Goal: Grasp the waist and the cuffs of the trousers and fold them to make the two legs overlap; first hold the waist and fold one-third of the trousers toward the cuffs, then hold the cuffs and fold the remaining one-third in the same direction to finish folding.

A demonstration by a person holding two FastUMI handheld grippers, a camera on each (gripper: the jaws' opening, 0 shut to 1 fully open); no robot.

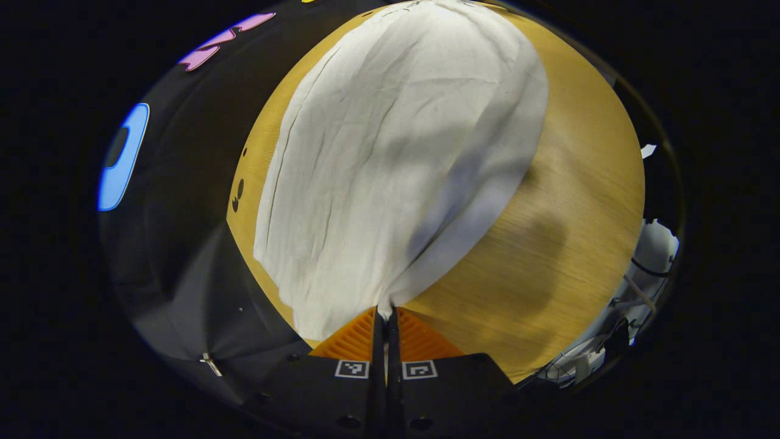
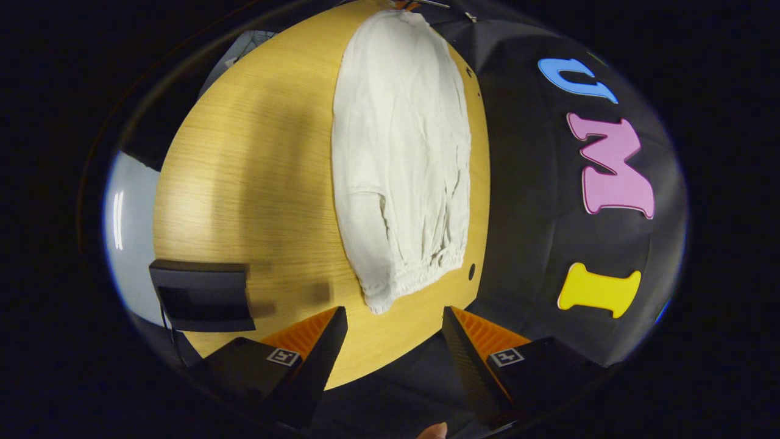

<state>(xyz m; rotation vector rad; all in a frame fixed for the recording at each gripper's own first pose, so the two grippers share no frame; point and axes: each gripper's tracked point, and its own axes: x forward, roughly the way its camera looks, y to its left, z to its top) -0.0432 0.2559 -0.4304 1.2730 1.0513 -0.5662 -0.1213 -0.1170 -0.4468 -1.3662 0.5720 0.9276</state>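
Note:
White trousers (image 1: 390,158) lie on the wooden table (image 1: 567,207), legs overlapped, stretching away from my left gripper (image 1: 385,317). That gripper is shut on the near corner of the cloth, which is pinched between its fingers and lifted slightly. In the right gripper view the same trousers (image 2: 402,158) run up the table, their gathered elastic waist (image 2: 414,274) nearest to me. My right gripper (image 2: 393,332) stands open just short of the waist, above the table's edge, with nothing between its fingers.
A black box-like device (image 2: 204,296) sits on the table (image 2: 256,183) left of my right gripper. The booth's black cloth wall (image 2: 548,213) borders the table on the trousers' side. Small holes (image 1: 239,189) mark the tabletop by the wall.

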